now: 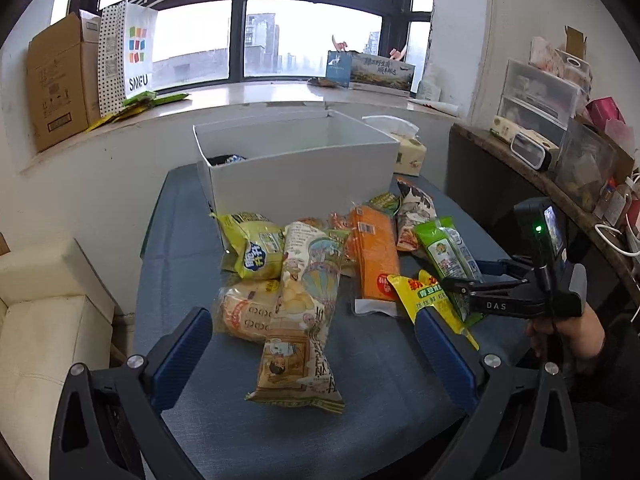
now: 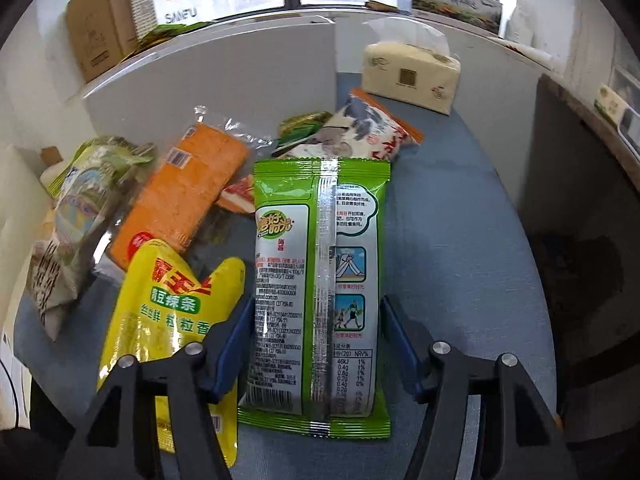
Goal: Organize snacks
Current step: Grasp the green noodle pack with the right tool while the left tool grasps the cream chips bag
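Item: green packet (image 2: 316, 292), one, lying flat near the right edge of the worktop (image 2: 460, 240), seam side up, long axis pointing toward the white box (image 2: 208, 80). It is judged light, soft and crinkly, with a slick film likely to slide under pressure; the contents may crush. Hold is best taken across the middle of its width, away from the crimped end seals.

Right tongs (image 2: 316, 340): set astride the green packet, one blue pad at each long edge. Whether the pads already press the film cannot be told; the packet lies flat and uncreased.

Left tongs (image 1: 316, 354): wide open, holding nothing, hovering above the near edge of the worktop, in front of the tall chip bag (image 1: 304, 312).

Count of snacks on the worktop, loose, in front of the box:
- green packet, one;
- yellow pouch (image 2: 168, 312), one, just left of the green packet, partly under the right tongs' left arm;
- orange cracker pack (image 2: 188, 196), one;
- tall chip bag, one;
- lime-green bag (image 1: 252, 246), one;
- clear-wrapped bun pack (image 1: 244, 312), one;
- white and orange bag (image 2: 368, 128), one;
- small items beneath the pile, number not clear.

One dark item shows inside the box.
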`<state>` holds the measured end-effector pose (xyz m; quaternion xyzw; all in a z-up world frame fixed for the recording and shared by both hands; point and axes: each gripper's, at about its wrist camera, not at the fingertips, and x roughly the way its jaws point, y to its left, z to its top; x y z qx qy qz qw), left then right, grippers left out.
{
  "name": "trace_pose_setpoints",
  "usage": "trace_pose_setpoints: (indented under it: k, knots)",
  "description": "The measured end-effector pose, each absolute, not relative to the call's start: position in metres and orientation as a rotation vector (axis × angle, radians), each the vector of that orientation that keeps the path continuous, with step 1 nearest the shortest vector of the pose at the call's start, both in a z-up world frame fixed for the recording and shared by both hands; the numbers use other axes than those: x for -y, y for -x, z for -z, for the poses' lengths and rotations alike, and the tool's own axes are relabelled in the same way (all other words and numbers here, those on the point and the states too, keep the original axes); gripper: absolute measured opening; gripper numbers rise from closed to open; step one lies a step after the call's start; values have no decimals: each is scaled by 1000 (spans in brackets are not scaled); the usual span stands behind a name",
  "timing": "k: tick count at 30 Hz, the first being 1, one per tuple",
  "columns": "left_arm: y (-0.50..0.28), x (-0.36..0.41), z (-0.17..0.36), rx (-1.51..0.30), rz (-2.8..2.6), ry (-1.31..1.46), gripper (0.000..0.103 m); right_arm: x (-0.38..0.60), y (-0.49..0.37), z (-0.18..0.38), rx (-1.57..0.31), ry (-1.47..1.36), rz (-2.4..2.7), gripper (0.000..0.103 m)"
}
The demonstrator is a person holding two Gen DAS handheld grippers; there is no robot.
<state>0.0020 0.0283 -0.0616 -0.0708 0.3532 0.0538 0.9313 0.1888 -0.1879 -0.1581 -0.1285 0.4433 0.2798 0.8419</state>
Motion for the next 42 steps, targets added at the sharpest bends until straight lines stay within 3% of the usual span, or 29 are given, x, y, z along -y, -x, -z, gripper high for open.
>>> trace_pose_setpoints:
  k: [18, 19, 20, 21, 33, 42]
  knots:
    - [-66, -16, 118, -884, -140, -61, 100, 236, -158, 99, -809, 46, -643, 63]
    - [-69, -17, 122, -898, -128, -55, 93, 234, -161, 100, -815, 43, -647, 63]
    - [-72, -18, 125, -911, -110, -54, 55, 234, -160, 101, -818, 42, -648, 63]
    - [-73, -20, 129, -916, -121, -57, 31, 232, -162, 102, -823, 42, -649, 63]
    - [-27, -57, 64, -643, -53, 216, 28, 222, -161, 97, -824, -13, -727, 63]
    - [-91, -111, 1, -482, -117, 350, 28, 162, -209, 36, -726, 1, -822, 65]
